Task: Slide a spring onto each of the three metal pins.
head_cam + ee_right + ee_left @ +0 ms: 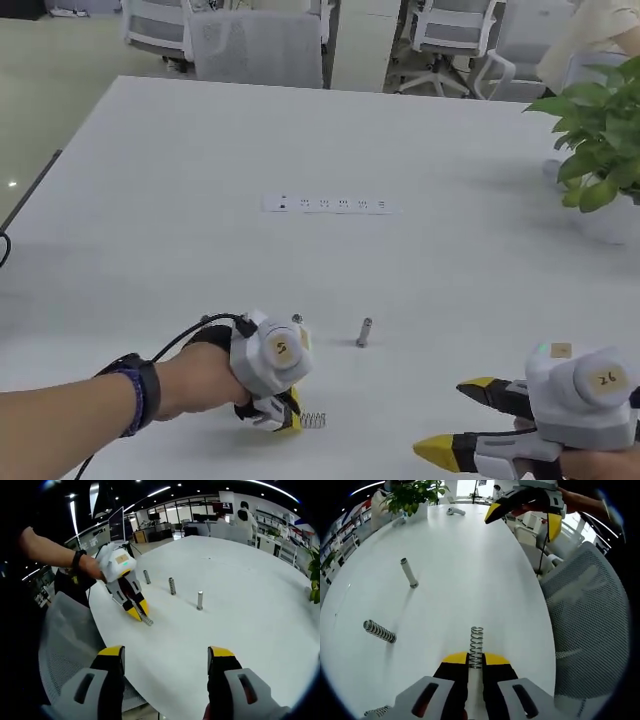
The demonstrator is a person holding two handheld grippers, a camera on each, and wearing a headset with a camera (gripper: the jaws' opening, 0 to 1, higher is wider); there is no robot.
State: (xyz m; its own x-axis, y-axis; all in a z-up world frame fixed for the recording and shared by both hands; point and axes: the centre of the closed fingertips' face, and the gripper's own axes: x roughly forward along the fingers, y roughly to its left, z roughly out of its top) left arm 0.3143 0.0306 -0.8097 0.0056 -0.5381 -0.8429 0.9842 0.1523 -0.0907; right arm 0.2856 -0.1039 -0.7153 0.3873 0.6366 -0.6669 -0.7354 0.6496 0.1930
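My left gripper (476,661) is shut on a short coil spring (476,644), which sticks out past the yellow jaw tips and lies low over the white table (400,270). In the head view the same gripper (285,418) sits at the near left with the spring (313,420) pointing right. A bare metal pin (363,333) stands upright just beyond it; I also see this bare pin (199,600) from the right side. Two other pins (172,586) (147,576) each carry a spring. My right gripper (167,655) is open and holds nothing, at the near right (452,418).
A power strip (325,204) lies flat at the table's middle. A potted plant (600,150) stands at the far right edge. Mesh office chairs (255,45) line the far side, and one chair (590,610) stands beside the near edge.
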